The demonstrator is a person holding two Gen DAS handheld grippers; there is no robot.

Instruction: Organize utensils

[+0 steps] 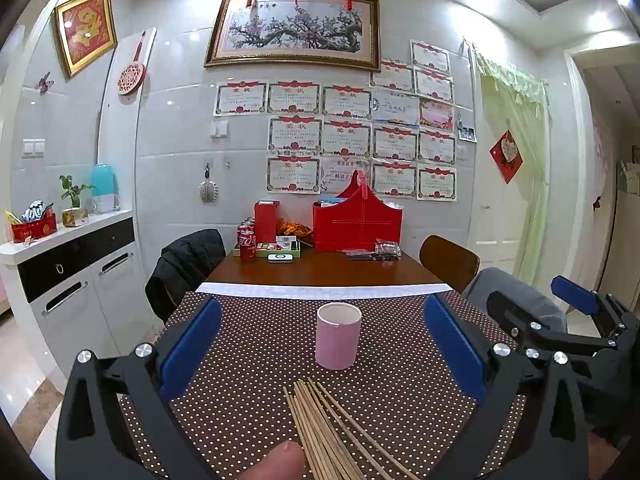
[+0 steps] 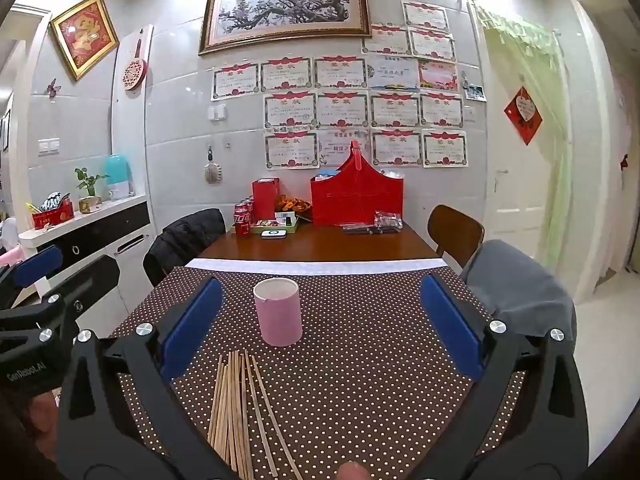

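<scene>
The chopsticks [image 1: 320, 428] lay in a loose, fanned bundle on the dotted tablecloth [image 1: 400, 392] near the table's front edge, their tips pointing at the pink cup [image 1: 338, 336], which stood upright and empty just beyond them toward the middle of the cloth. To do the pickup well, one gripper would have needed to come down across the bundle where the sticks lay closest together, so they pinched as one sheaf — then tip them upright before lowering into the cup. The left gripper [image 1: 322, 344] hung above the sticks, its blue pads spread wide with nothing between them. The right gripper [image 2: 320, 320] was level beside it and a little right of the bundle, equally agape and empty — both aimed forward along the table toward the cup.
</scene>
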